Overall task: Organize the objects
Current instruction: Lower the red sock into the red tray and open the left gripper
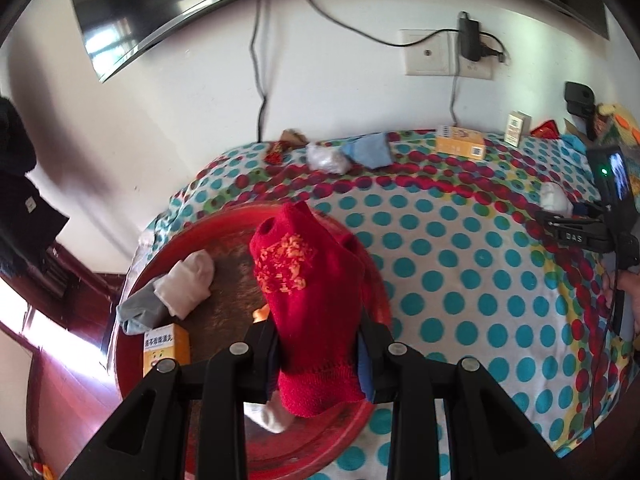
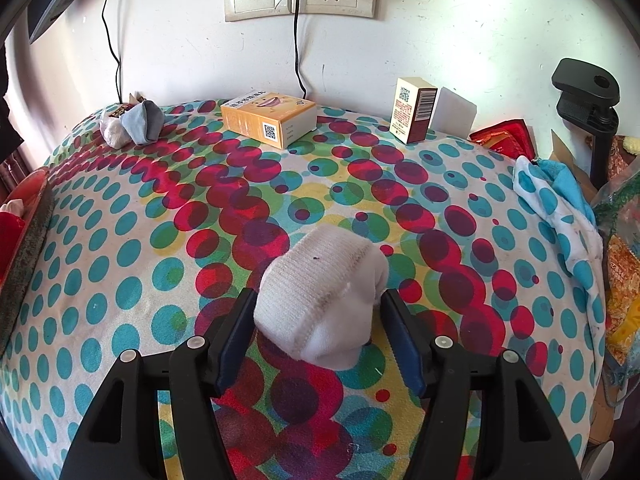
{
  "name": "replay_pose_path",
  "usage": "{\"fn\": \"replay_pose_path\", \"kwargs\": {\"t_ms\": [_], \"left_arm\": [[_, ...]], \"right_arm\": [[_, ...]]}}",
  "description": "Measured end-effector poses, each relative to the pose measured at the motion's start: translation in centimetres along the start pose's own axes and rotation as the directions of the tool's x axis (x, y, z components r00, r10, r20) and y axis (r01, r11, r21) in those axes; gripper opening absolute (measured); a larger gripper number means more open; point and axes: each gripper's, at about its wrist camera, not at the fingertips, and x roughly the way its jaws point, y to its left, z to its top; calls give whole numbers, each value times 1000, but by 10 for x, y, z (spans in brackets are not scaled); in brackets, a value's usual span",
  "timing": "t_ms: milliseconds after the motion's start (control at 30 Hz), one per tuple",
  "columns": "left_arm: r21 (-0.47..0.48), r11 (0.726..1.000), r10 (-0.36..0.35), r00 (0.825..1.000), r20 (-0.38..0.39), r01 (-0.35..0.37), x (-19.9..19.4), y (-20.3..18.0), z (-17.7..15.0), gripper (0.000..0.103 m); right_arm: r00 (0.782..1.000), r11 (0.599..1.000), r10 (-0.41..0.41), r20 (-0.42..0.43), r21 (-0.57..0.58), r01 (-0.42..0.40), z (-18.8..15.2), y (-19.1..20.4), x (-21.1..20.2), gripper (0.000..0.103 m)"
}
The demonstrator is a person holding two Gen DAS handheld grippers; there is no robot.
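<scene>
**Knit, card and worn lacquer**

Between the left jaws we see a red sock of fuzzy knit with orange stitching. Below them lies a glossy red tray, its centre rubbed dull. Between the right jaws sits a white ribbed-knit sock on soft, matt dotted cloth. Beyond them lies a smooth orange cardboard box.

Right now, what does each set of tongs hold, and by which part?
Left tongs clamp the red knitted sock near its cuff end. Right tongs straddle the rolled white sock; whether they grip it cannot be told.
</scene>
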Motion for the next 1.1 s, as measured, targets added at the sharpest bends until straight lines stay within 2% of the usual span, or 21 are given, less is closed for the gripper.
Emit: {"fn": "replay_pose_path", "kwargs": {"t_ms": [200,467,667,867,1100], "left_arm": [[-68,997,23,1000,-21,-25,5,38,-4,32],[-161,986,18,997,-72,-30,27,86,-5,32],[-237,972,-40,993,-107,14,54,117,-1,32],[-222,975,-32,990,-136,1,80,124,13,32],[-162,987,-29,985,-169,1,112,111,31,32]], "right_arm": [[1000,1000,-2,0,1,2,0,-2,0,62],[1000,1000,-9,-2,10,9,1,-3,0,63],[1000,1000,-10,-2,10,10,2,-2,-1,64],[1000,1000,-11,-2,12,11,2,-3,-1,65],[1000,1000,-14,-3,16,14,3,-6,-1,66]]}}
